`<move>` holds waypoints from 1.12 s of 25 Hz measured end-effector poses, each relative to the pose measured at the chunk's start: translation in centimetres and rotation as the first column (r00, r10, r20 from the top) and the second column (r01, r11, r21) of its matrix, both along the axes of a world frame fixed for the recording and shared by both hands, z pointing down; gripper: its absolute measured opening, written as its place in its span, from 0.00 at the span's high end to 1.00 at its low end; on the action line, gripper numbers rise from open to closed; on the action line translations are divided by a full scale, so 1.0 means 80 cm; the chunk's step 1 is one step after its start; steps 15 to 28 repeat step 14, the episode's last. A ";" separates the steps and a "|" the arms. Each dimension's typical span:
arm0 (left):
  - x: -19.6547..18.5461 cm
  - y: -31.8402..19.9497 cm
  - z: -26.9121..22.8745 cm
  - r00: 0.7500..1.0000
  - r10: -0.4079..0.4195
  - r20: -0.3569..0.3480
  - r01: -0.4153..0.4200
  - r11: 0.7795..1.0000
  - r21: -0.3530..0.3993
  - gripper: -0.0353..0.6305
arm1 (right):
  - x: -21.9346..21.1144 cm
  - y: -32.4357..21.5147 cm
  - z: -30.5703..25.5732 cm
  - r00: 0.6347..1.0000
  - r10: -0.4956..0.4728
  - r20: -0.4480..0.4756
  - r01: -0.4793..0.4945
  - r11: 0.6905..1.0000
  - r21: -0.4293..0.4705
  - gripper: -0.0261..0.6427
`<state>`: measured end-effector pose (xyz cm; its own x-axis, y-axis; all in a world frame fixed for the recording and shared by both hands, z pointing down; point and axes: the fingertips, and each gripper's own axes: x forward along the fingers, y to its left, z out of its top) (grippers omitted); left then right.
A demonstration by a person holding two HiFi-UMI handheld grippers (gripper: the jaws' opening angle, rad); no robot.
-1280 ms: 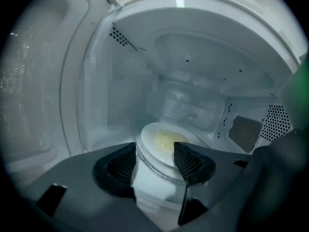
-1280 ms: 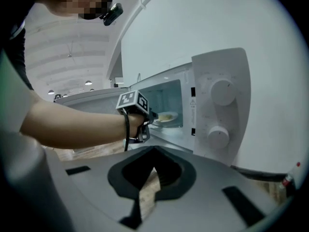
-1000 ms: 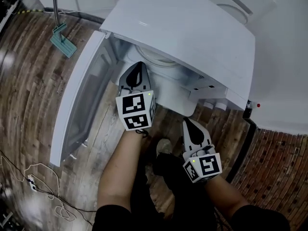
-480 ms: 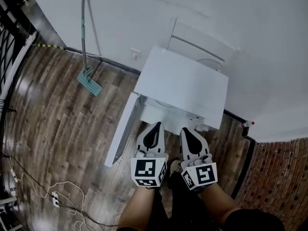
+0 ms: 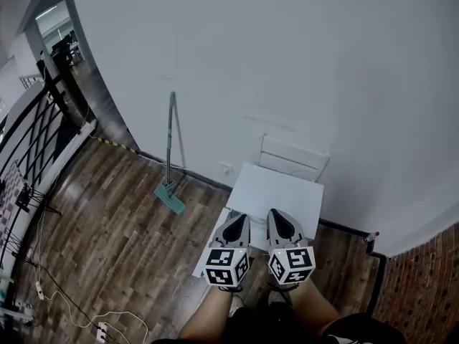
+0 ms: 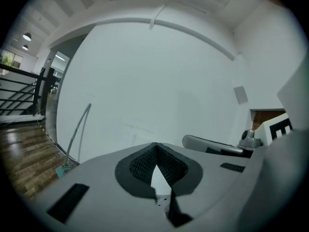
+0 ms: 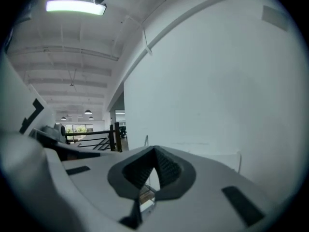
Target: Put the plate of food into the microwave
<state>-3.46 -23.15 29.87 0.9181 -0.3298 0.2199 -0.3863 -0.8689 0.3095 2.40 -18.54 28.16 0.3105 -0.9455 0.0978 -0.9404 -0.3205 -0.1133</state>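
The white microwave (image 5: 276, 192) stands low on the wooden floor against the white wall, seen from above, with its door (image 5: 206, 253) swung out to the left. No plate of food shows in any view. My left gripper (image 5: 239, 221) and right gripper (image 5: 278, 216) are held side by side in front of the microwave, above its near edge, both shut with nothing in them. In the left gripper view the shut left gripper (image 6: 155, 151) points at the bare wall, with the right gripper (image 6: 212, 145) beside it. The right gripper (image 7: 154, 154) in its own view also faces the wall.
A teal-headed mop (image 5: 171, 192) leans on the wall left of the microwave. A black railing (image 5: 36, 142) runs along the far left. Cables and a power strip (image 5: 100, 328) lie on the wood floor. Red brick flooring (image 5: 430, 285) starts at the right.
Both grippers have drawn back from the microwave's opening and come together side by side. The head view has pulled far away and up, so the microwave looks small and the wall fills the picture.
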 end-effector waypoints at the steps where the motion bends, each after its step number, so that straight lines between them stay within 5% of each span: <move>1: -0.002 -0.002 -0.012 1.000 0.007 -0.010 -0.007 1.000 0.002 0.95 | -0.004 -0.005 -0.018 1.000 -0.008 -0.016 0.008 1.000 0.019 0.95; 6: -0.003 0.001 -0.072 0.998 0.042 -0.045 -0.038 0.996 0.075 0.95 | -0.015 -0.009 -0.083 0.997 -0.003 -0.074 0.009 0.997 0.074 0.95; 14: -0.002 0.004 -0.123 0.992 0.081 -0.094 -0.062 0.980 0.191 0.95 | -0.008 -0.004 -0.092 0.999 0.033 0.004 -0.033 0.997 0.074 0.95; 28: -0.002 0.004 -0.123 0.992 0.081 -0.094 -0.062 0.980 0.191 0.95 | -0.008 -0.004 -0.092 0.999 0.033 0.004 -0.033 0.997 0.074 0.95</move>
